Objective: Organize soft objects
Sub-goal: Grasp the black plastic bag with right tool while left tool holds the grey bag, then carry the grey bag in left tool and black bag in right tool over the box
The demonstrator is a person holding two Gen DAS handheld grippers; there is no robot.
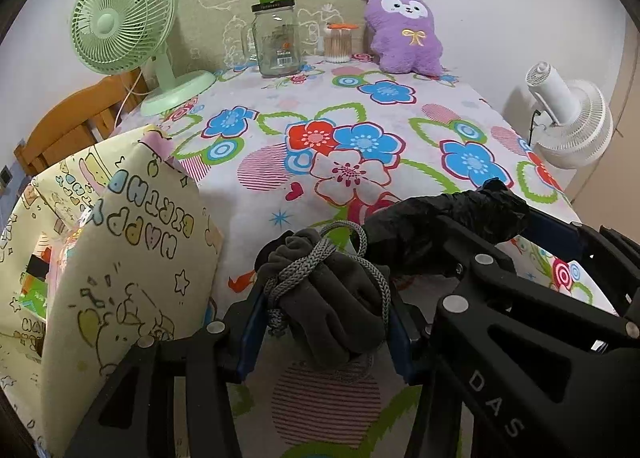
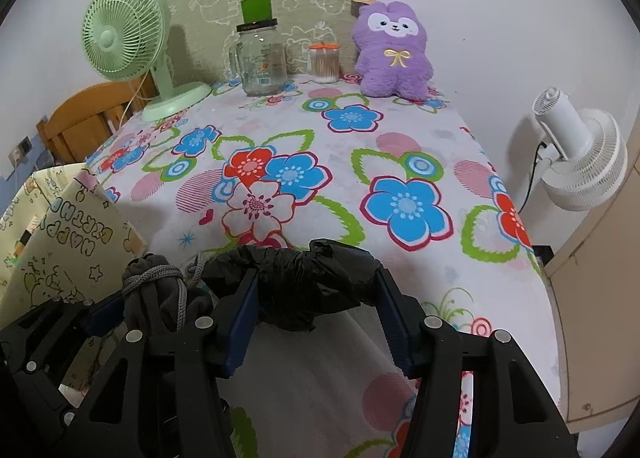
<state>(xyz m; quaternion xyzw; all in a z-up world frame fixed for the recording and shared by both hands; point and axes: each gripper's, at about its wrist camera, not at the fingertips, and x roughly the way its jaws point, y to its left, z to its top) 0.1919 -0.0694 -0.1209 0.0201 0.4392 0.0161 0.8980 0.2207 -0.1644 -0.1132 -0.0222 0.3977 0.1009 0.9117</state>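
Left gripper (image 1: 326, 314) clamping grey drawstring pouch (image 1: 332, 298); right gripper (image 2: 316, 298) half-closed, squeezing black plastic bag roll (image 2: 304, 278). Both lifting off floral tablecloth (image 2: 360, 161). Next, I reckon: carrying to gift bag (image 1: 132, 258), 9 o'clock.

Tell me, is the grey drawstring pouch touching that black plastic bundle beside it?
Cannot tell. In the left wrist view the grey drawstring pouch and black plastic bundle overlap; no gap or contact shows plainly.

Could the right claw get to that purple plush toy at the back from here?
Probably not yet: the right claw is shut on a black bundle. The flowered tabletop toward the purple plush toy looks clear.
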